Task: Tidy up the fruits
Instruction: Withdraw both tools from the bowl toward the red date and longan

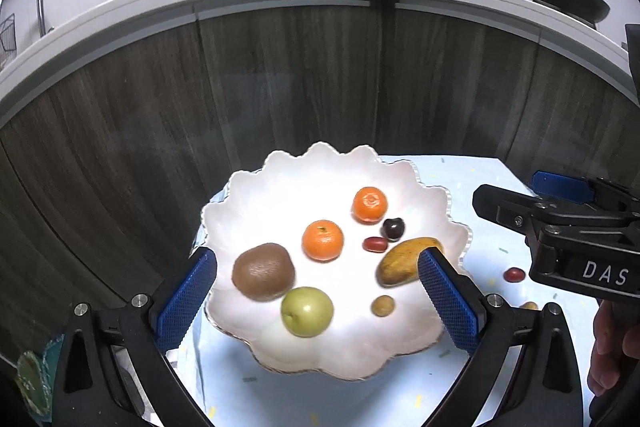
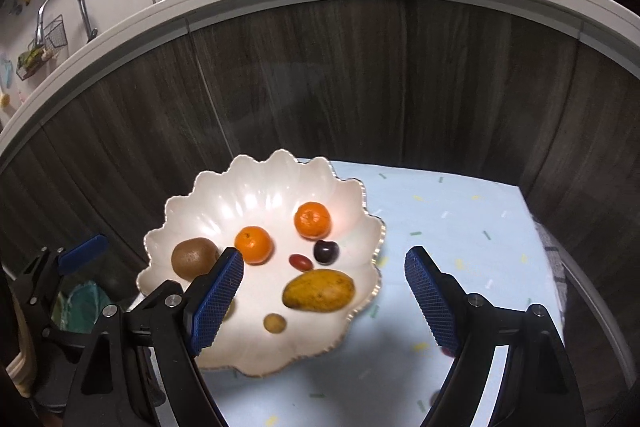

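A white scalloped plate sits on a pale blue table pushed up against dark wood cabinet fronts. Both tools hover above it, each with its blue-padded fingers spread wide and holding nothing.

Between the fingers of the left tool lie a brown kiwi and a green apple, touching each other. Beyond them sit two tangerines, a dark cherry, a small red fruit, a yellow mango partly behind the tool's right finger, and a small tan fruit.

The right tool hangs over the plate's near right part, the mango between its fingers. Seen from the left wrist, two fruits are not yet on the plate: a red one and a tan one, on the table just under the right tool.

Judged from here, the risks are these: the small round fruits could roll off the table's right edge if nudged; a descending finger could clip the plate's raised wavy rim and tip or slide it; and the two tools are close together, so they could knock each other.

Open room lies on the bare table to the right of the right tool; ahead, the cabinet fronts block the way, and the plate overhangs the table's left edge
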